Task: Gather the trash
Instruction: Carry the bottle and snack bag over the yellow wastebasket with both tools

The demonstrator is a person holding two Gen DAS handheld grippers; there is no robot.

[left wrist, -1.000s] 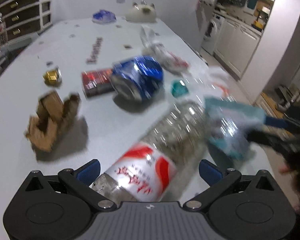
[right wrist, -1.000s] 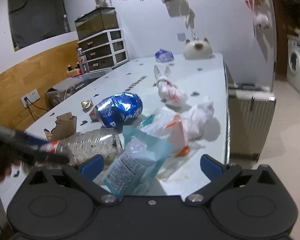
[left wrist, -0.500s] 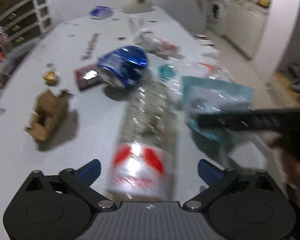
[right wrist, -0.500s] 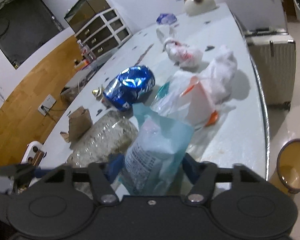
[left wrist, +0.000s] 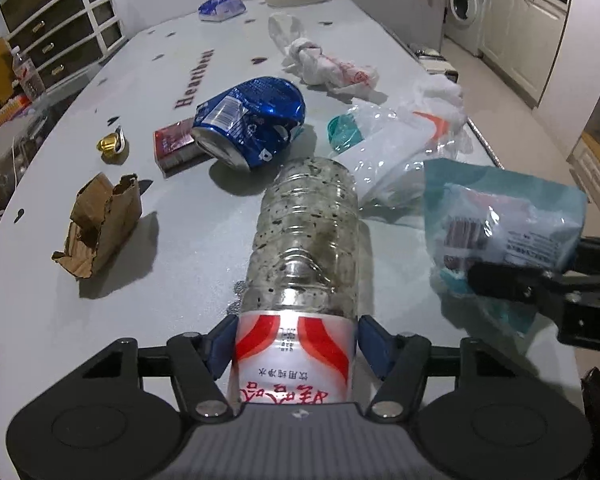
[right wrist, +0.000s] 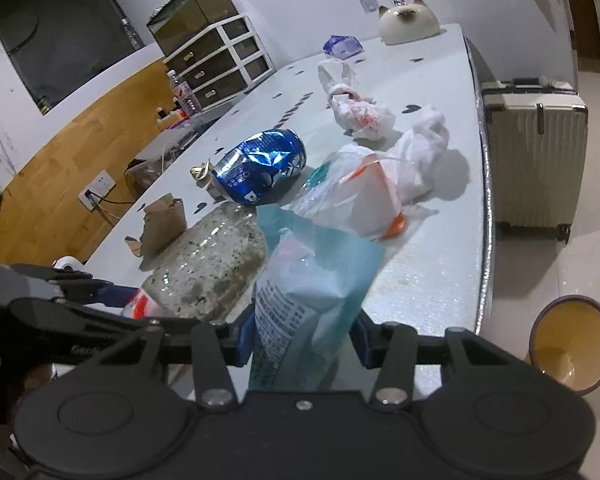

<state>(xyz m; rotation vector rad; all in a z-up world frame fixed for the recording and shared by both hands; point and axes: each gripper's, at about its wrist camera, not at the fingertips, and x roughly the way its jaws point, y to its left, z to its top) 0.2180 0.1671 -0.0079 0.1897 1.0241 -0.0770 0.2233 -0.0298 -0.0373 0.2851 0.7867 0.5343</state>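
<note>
A clear, dirty plastic bottle (left wrist: 308, 220) with a red and white label lies on the white table (left wrist: 204, 264), base pointing away. My left gripper (left wrist: 298, 344) is closing on its label end, and both blue pads touch its sides. From the right wrist view, the bottle (right wrist: 208, 264) and left gripper (right wrist: 100, 292) are at lower left. My right gripper (right wrist: 304, 340) is closing on a teal snack packet (right wrist: 316, 276), which stands up between its pads. In the left wrist view the packet (left wrist: 508, 216) hangs from the right gripper's fingers (left wrist: 500, 280), above the table's right edge.
Beyond the bottle lie a crushed blue can (left wrist: 252, 120), a red box (left wrist: 172, 144), a gold wrapper (left wrist: 110, 144), torn brown cardboard (left wrist: 100, 224), a clear plastic bag (left wrist: 396, 140) and a knotted white bag (left wrist: 324, 64). A bin (right wrist: 572, 344) and a suitcase (right wrist: 534, 152) stand on the floor right of the table.
Both grippers' jaws have narrowed from wide open, the left onto the bottle and the right onto the teal packet. The bottle now lines up straight ahead of the left gripper.
</note>
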